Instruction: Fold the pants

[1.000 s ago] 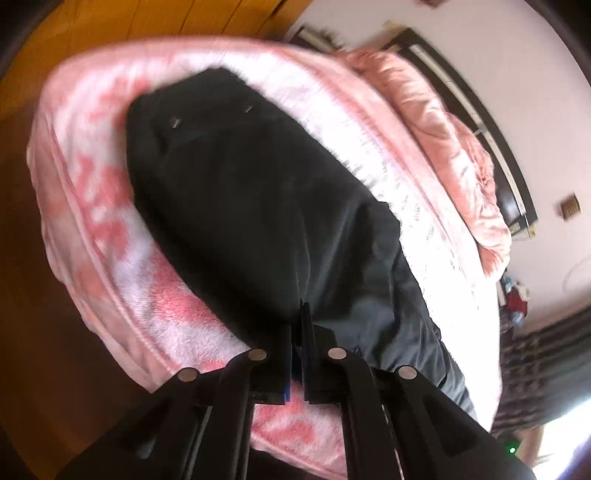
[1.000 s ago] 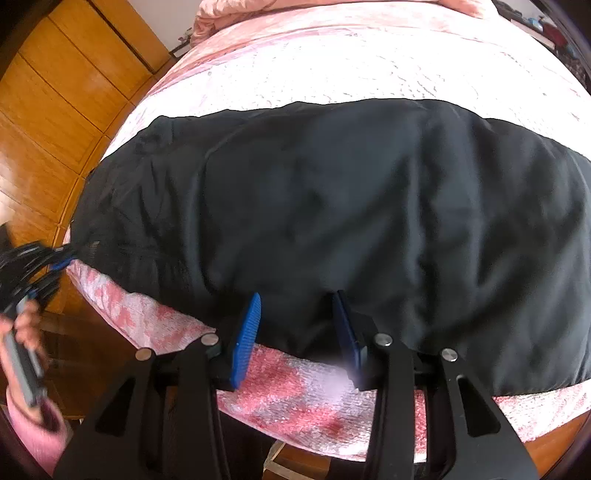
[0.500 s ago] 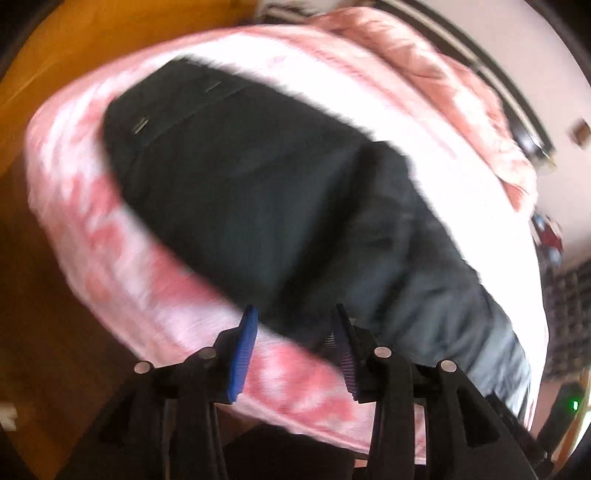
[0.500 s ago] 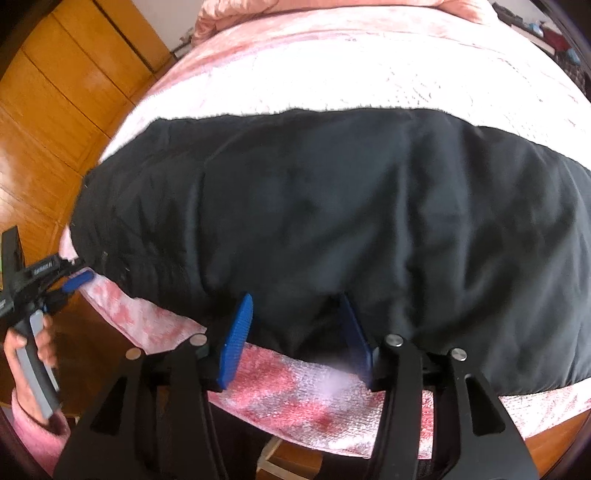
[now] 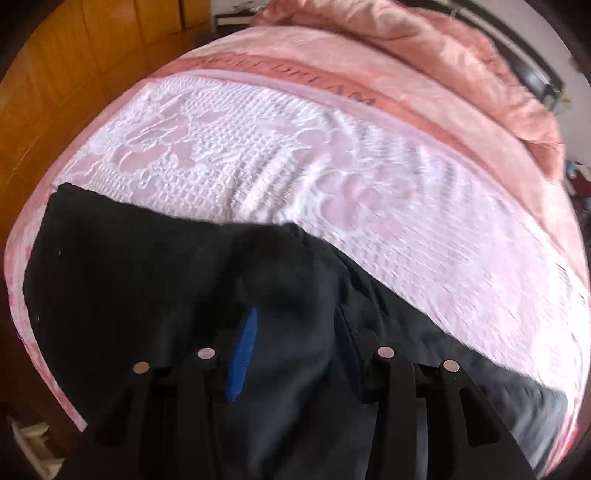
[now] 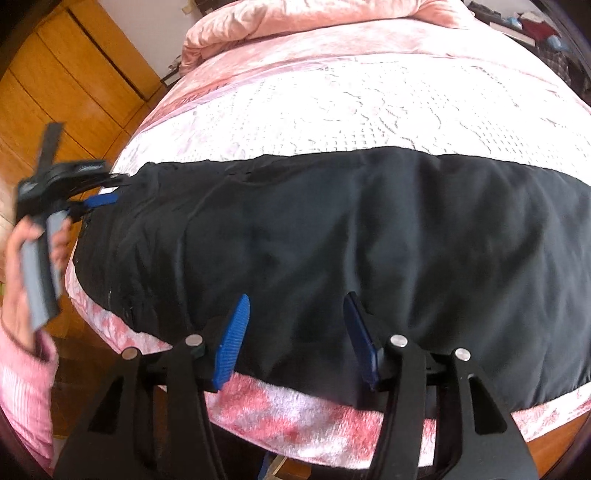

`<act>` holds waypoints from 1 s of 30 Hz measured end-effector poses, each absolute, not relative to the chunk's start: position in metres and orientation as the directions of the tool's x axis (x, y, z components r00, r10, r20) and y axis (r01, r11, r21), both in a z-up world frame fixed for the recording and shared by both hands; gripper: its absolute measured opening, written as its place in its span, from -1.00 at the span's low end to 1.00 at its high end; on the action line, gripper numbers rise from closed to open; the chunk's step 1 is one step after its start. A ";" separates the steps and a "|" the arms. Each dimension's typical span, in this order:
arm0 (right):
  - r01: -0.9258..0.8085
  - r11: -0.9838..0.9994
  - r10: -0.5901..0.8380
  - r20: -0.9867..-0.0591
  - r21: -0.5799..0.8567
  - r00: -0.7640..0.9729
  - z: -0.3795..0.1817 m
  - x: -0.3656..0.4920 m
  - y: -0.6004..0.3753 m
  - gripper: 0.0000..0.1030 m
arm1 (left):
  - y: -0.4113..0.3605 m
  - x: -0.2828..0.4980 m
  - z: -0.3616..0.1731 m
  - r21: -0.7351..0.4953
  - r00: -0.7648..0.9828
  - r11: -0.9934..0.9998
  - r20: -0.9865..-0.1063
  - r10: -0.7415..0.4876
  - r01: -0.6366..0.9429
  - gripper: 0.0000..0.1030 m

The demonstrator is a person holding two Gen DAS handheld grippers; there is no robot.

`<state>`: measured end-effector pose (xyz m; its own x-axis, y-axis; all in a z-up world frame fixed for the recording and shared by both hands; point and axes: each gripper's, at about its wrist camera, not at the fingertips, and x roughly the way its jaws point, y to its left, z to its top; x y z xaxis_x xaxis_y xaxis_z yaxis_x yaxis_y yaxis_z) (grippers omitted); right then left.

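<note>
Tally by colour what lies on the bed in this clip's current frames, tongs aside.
Black: 1, the pants, spread flat along the near edge.
Pink and white: 1, the patterned bedspread underneath.
Plain pink: 1, the bunched quilt at the far end.
Total: 3.

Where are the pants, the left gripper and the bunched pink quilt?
pants (image 6: 332, 236), right wrist view, middle of the black cloth.
left gripper (image 6: 107, 190), right wrist view, between its fingertips.
pink quilt (image 5: 424, 44), left wrist view, top of the bunched folds.

Lettering on blanket (image 5: 332, 85) band, blurred, unreadable
</note>
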<state>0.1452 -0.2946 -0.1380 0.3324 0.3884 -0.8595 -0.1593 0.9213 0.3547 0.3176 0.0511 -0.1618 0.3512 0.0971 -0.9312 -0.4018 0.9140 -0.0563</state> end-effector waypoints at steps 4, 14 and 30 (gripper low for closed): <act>-0.180 0.917 0.397 -0.855 0.356 0.334 -0.136 0.159 -0.286 0.04 | 0.063 0.335 -0.172 0.006 0.297 0.886 -0.941 0.161 -0.463 -0.07; -0.192 0.920 0.388 -0.869 0.343 0.308 -0.156 0.157 -0.276 0.08 | 0.060 0.347 -0.181 0.016 0.306 0.884 -0.935 0.179 -0.466 -0.93; -0.119 0.932 0.362 -0.851 0.343 0.380 -0.147 0.159 -0.313 0.10 | 0.012 0.268 -0.140 -0.085 0.517 0.971 -0.855 0.043 -0.223 -0.11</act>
<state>0.1594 -0.3134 -0.1471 0.3805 0.3617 -0.8511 -0.1192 0.9318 0.3427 0.2675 0.0120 -0.1396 0.5170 0.0435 -0.8549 -0.2227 0.9711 -0.0853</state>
